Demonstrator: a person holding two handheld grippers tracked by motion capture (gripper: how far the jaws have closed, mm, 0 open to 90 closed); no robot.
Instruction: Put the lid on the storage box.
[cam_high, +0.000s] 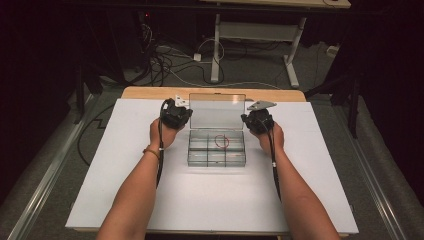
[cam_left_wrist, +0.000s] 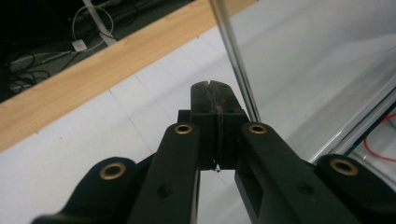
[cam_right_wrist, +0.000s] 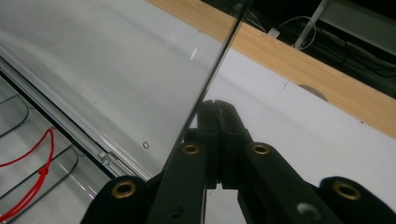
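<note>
A clear plastic compartment box sits mid-table with its lid standing upright. A red cord loop lies in a rear middle compartment. My left gripper is level with the lid's left edge and my right gripper with its right edge. In the left gripper view the jaws are shut with nothing between them, and the lid's edge runs just right of the tips. In the right gripper view the shut jaws stand against the lid's edge, with the red loop lower left.
The box rests on a white board that covers a wooden table. Beyond the far edge are floor cables and the legs of another table. Bare white board lies on both sides and in front of the box.
</note>
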